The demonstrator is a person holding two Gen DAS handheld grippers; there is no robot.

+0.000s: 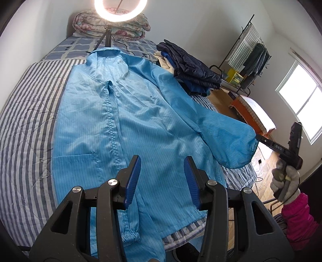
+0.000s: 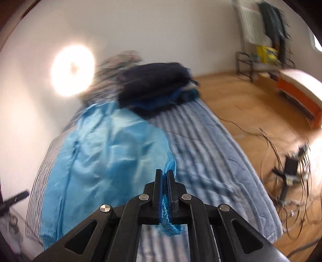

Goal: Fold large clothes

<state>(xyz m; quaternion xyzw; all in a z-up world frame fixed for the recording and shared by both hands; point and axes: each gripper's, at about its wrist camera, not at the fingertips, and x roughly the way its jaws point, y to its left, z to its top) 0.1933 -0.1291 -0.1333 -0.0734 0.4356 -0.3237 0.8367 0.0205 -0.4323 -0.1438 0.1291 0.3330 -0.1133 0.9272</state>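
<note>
No writing could be read anywhere. A light blue jacket [image 1: 124,121] lay front-up on a bed [image 1: 26,125] with a blue-and-white striped cover. The right tongs [image 2: 164,177] were clenched on its sleeve cuff [image 2: 171,227], the sleeve lifted off the bed's edge. The left tongs [image 1: 162,177] hovered released above the hem, gripping nothing. A stack of dark folded clothes [image 1: 193,68] sat beside the collar. Behind stood a ring light [image 1: 120,10], a clothes rack [image 1: 251,50], a window [image 1: 299,96] and wooden floor [image 2: 241,100].
</note>
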